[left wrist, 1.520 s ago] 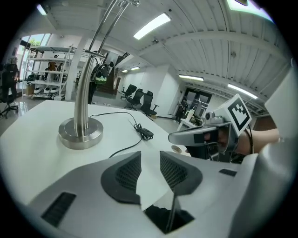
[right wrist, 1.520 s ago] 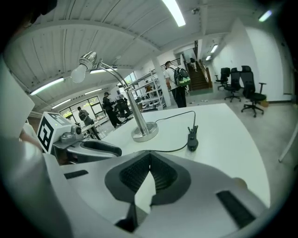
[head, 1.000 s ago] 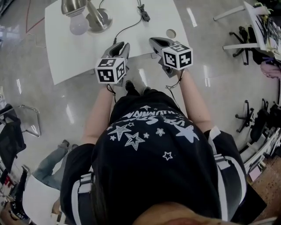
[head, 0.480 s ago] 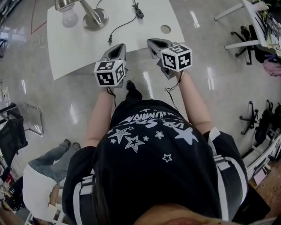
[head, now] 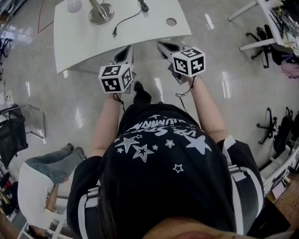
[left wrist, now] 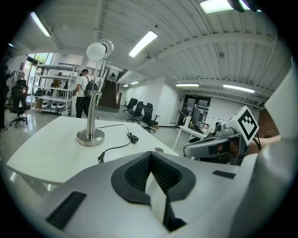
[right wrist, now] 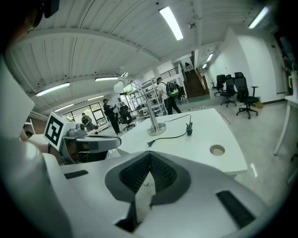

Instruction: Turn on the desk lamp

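Note:
The desk lamp stands on the far left of the white table [head: 154, 29], with a round metal base [head: 101, 13], an upright pole [left wrist: 91, 102] and a bare bulb [left wrist: 96, 50] that looks unlit. Its black cord runs across the table past an inline switch [left wrist: 133, 138]. The plug [head: 113, 33] lies loose on the top. My left gripper [head: 125, 52] hovers at the table's near edge, shut with nothing between its jaws. My right gripper [head: 164, 45] is level beside it, also shut and empty. Both are well short of the lamp.
A round cable hole [head: 171, 21] is in the table's right part. Office chairs [head: 268, 126] and another desk [head: 261, 28] stand to the right. A person sits at lower left [head: 42, 177] beside a chair [head: 18, 130]. People stand far behind the lamp [left wrist: 83, 93].
Both grippers have drawn back from over the table to its near edge. The table and lamp have slid toward the top of the head view.

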A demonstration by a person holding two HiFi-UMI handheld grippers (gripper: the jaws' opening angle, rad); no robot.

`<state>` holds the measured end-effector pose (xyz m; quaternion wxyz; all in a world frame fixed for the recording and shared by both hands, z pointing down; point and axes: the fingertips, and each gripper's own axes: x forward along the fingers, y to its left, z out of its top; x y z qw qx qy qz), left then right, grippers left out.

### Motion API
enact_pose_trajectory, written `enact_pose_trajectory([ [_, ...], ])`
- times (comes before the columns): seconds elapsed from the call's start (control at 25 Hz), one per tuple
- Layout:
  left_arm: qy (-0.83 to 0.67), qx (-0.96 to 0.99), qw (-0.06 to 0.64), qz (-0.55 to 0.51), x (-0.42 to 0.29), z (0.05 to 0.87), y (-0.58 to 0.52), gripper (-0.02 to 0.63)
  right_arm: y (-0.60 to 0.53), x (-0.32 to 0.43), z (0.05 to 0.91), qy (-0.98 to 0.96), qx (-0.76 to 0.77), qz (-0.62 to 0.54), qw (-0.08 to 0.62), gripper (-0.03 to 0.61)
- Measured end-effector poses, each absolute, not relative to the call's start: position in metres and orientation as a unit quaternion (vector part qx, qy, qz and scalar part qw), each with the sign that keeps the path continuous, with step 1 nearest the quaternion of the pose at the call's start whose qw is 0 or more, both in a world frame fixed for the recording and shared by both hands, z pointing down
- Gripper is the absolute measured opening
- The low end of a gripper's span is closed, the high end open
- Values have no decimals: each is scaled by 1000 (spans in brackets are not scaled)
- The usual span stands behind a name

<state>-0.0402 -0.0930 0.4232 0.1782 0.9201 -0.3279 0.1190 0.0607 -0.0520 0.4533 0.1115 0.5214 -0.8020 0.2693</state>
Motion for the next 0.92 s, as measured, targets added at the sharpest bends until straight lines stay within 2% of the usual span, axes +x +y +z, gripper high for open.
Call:
enact_pose_trajectory([
  [0.92,-346,919,161,94,-27,400,-36,11,4,85,437,-800,544,230,107,5],
])
